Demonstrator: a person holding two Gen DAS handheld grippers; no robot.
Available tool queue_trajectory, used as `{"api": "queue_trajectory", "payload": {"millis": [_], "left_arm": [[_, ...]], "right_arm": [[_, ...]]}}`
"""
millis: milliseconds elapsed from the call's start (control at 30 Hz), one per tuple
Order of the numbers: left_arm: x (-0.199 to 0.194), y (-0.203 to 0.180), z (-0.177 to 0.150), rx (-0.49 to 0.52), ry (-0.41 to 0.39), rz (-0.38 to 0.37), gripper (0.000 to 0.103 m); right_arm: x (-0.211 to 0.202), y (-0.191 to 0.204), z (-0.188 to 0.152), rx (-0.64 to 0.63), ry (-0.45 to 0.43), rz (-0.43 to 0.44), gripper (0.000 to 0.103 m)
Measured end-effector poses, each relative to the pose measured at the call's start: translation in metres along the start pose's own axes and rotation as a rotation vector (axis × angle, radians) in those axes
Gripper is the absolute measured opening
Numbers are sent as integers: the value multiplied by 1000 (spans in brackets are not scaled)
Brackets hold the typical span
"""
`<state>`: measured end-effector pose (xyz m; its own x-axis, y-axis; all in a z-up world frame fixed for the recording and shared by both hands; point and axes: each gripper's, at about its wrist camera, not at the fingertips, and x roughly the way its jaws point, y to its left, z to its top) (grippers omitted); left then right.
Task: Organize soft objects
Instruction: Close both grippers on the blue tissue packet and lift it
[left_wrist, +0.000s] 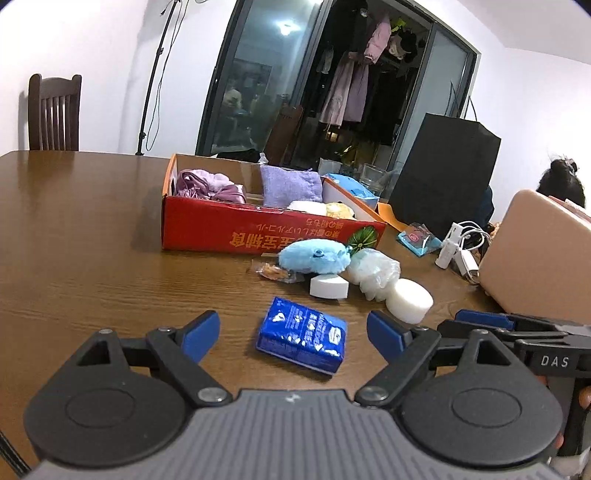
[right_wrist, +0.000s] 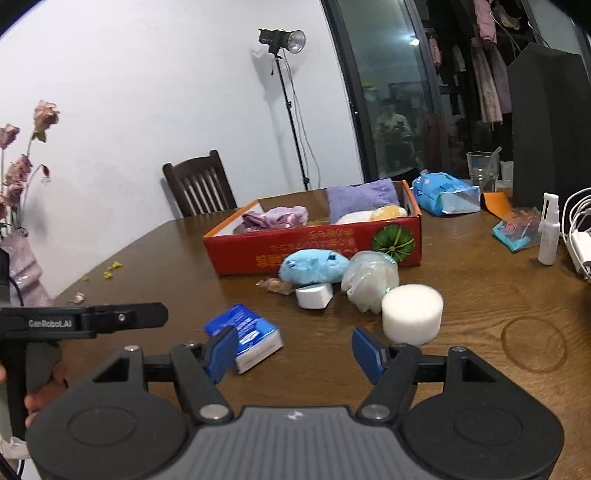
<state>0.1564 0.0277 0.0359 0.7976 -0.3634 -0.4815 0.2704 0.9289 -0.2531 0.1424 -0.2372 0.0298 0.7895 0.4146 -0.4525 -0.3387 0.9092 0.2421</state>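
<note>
A red cardboard box (left_wrist: 221, 229) (right_wrist: 258, 254) on the wooden table holds a pink cloth (left_wrist: 207, 186), a purple pouch (left_wrist: 290, 184) and pale plush items. In front of it lie a blue plush toy (left_wrist: 314, 255) (right_wrist: 314, 266), a white mesh puff (left_wrist: 375, 273) (right_wrist: 369, 278), a round white sponge (left_wrist: 409, 301) (right_wrist: 412, 314), a small white block (left_wrist: 328, 286) (right_wrist: 314, 296) and a blue tissue pack (left_wrist: 303, 339) (right_wrist: 247, 334). My left gripper (left_wrist: 293, 334) is open, with the tissue pack between its fingers. My right gripper (right_wrist: 295, 352) is open and empty, right of the pack.
A snack wrapper (left_wrist: 273, 272) lies by the plush toy. A black bag (left_wrist: 443, 177), a glass (left_wrist: 373, 177), a blue wipes pack (right_wrist: 443, 195), a spray bottle (right_wrist: 548, 232), cables (left_wrist: 469, 243) and a pink case (left_wrist: 543, 258) crowd the right side. A chair (right_wrist: 199, 184) stands at the far edge.
</note>
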Motion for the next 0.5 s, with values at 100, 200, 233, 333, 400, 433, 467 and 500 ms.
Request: {"api": "queue_trajectory", "payload": {"millis": [100,200,233,333,400,433,467,500], "left_arm": [[18,9,-1,-24,25,-9,87],[45,21,1,-60,62,-19,69],[55,27,2,-85,75,-28,63],[72,36,2,-146,111,-53,47],[73,33,-1,-168,148,-86,40],[71,29,-4,-178,166,-104,40],[68,24,-7,-167,182,-126,40],[64,18,-10,-150,186,-141,36]], "right_arm": [[11,0,-3,43,11,33,68],[31,1,-9,97,44,90,65],[38,2,-11,108,57,101,63],[60,5,-15,152,79,118,53],[71,2,-15,201,85,128,49],[76,0,-14,224,85,136,48],[79,-1,-13,237,84,144,45],[82,-2,-12,240,86,149,43]]}}
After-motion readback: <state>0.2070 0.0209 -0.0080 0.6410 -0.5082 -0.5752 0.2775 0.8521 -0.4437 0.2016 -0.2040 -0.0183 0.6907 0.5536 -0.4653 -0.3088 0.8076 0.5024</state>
